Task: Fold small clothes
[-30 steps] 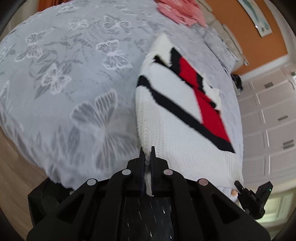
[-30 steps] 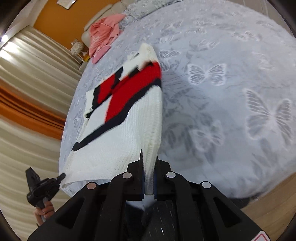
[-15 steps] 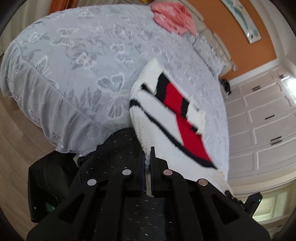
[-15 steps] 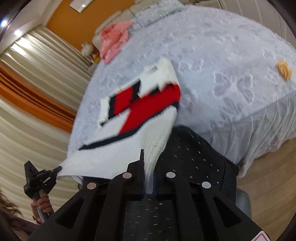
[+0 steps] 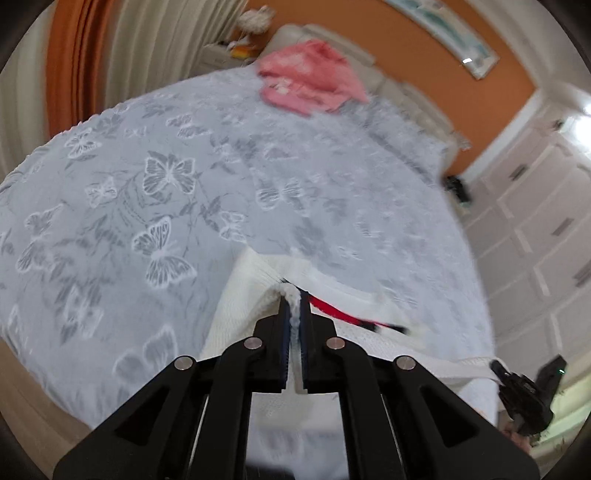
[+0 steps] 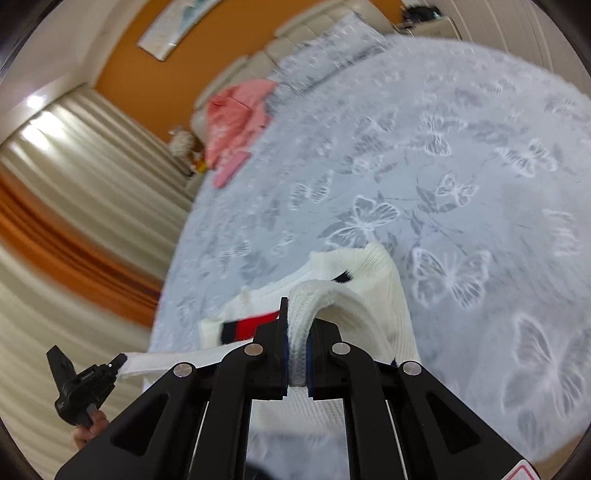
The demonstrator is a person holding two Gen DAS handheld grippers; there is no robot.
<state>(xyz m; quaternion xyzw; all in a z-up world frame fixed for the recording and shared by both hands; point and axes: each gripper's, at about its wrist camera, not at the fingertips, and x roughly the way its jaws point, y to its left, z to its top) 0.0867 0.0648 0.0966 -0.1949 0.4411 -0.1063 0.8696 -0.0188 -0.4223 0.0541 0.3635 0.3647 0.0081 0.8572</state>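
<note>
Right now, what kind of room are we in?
Most likely a bedroom. There is a big bed with a butterfly bedspread, a padded headboard against the orange wall, and curtains. Both grippers hold a white sweater over the bed.

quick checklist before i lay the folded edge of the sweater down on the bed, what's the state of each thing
1. Left tongs grip on the white knitted sweater with red and black stripes: ok, knit is pinched between the fingers.
2. Right tongs grip: ok, a thick ribbed band runs between the fingers.
3. Both held corners level: cannot tell, the views are blurred.
4. Landing area on the grey butterfly-print bedspread ahead of the sweater: ok, nothing lies there.
5. Pink garment out of the way: ok, it sits far off by the headboard.
6. Lower layer lying flat: cannot tell, mostly hidden under the lifted edge.
</note>
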